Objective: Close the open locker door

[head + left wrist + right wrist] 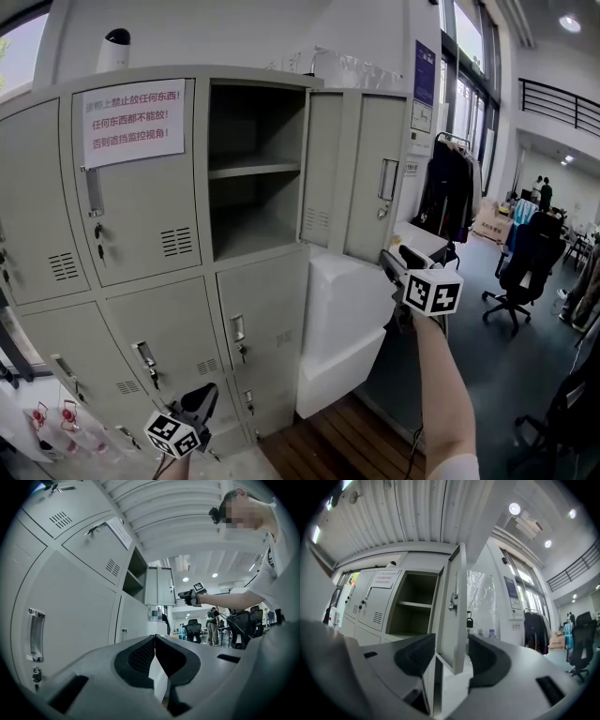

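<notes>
The grey locker bank point(169, 319) has one open compartment point(253, 178) with a shelf, at the top middle. Its door point(361, 173) stands swung out to the right, nearly edge-on to the opening. My right gripper point(392, 261) is at the door's lower outer corner. In the right gripper view the door's edge point(456, 620) stands between the spread jaws of the right gripper point(452, 653), with a gap to each pad. My left gripper point(206, 398) hangs low in front of the bottom lockers, and in its own view the left gripper point(154, 639) is shut with nothing in it.
A large white block point(342, 328) leans against the locker's right side, just under the open door. A clothes rack point(450, 187) and an office chair point(520, 262) stand further right. A paper notice point(131, 117) is stuck on the locker door left of the opening.
</notes>
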